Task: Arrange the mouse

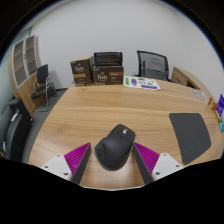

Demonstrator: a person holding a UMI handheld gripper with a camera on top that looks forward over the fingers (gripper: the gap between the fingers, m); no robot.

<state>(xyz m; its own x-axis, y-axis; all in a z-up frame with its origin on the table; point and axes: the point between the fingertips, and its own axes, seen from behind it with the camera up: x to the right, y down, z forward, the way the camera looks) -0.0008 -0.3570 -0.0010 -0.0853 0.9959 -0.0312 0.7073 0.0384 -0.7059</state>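
- Now the gripper [113,172] has its fingers wide apart.
- A black mouse [116,146] sits on the wooden table [110,108], between the fingers, not squeezed.
- A dark mouse pad [189,136] lies nearby, to the right.

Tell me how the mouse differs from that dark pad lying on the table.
The mouse is a rounded, humped black shape, while the mouse pad is flat, thin and grey. The mouse sits between the open gripper fingers with gaps at both sides; the mouse pad lies off to the right, beyond them. Both rest on the wooden table.
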